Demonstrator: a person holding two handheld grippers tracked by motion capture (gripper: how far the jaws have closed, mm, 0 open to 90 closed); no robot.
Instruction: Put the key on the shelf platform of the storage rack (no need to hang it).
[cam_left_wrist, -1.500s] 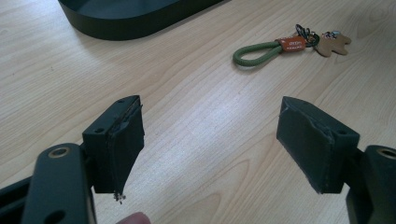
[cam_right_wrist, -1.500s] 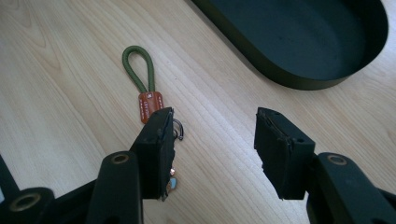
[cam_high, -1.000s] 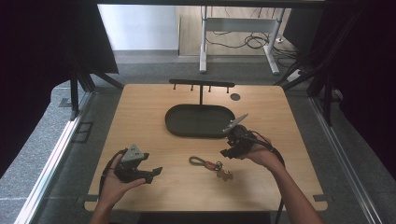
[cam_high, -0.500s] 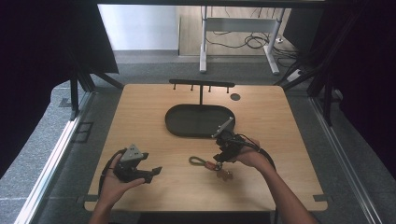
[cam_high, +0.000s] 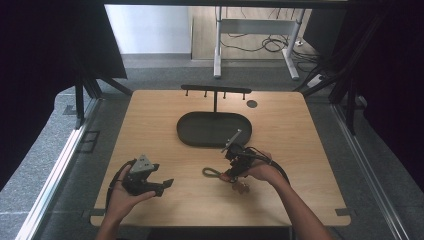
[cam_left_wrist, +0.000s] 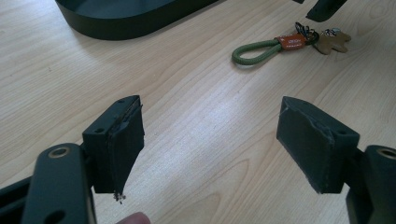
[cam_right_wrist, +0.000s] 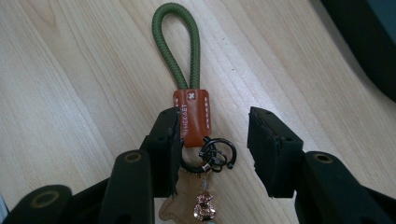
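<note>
Your right gripper's (cam_right_wrist: 212, 149) jaws, just closing, straddle the green rope-loop keychain with brown leather tab (cam_right_wrist: 191, 116), seemingly not yet pinching; your left gripper (cam_left_wrist: 210, 140) gapes empty.

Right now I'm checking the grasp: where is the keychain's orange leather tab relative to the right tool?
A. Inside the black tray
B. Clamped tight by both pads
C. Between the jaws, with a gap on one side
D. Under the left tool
C: in the right gripper view the orange leather tab lies between the right tool jaws, a gap beside one pad.
</note>
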